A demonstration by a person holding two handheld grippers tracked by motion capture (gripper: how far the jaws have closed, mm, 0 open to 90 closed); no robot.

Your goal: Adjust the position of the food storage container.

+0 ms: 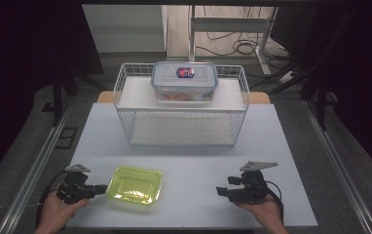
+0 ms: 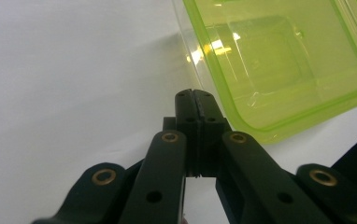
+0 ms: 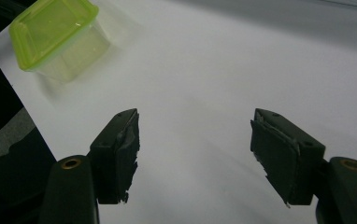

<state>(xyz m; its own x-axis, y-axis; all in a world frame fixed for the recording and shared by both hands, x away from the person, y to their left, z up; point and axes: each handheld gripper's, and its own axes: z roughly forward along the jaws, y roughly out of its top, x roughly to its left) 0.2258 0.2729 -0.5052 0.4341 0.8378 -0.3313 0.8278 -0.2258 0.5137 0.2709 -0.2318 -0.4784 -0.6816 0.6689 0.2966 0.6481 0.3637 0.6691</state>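
Your left gripper (image 2: pixel 196 100) has its jaws pressed flat together with nothing between them, tips just beside the near edge of the green container (image 2: pixel 279 65) — close, though whether they touch the clear wall I can't tell from the left gripper view. Over on the other side, your right gripper (image 3: pixel 195 149) sits with jaws spread wide over bare tabletop, gripping nothing, well apart from the container, which shows up at the far corner in the right gripper view. From the high view, the container sits near the front edge of the white table (image 1: pixel 198 161), left of centre, right in front of your left gripper's tips, open side up with a lime-green rim and a clear thin-walled tub. That looks light, probably empty, and a bit flexy: thin plastic like this will likely slide across the smooth top if you nudge it rather than grip it, and squeeze in if you clamp hard. Best bet is the rim, one jaw inside and one outside the near wall, where the lip stiffens it. Beyond it stands the wire basket rack (image 1: pixel 181 109), with a lidded clear box (image 1: pixel 184 80) on its upper shelf, something orange inside.
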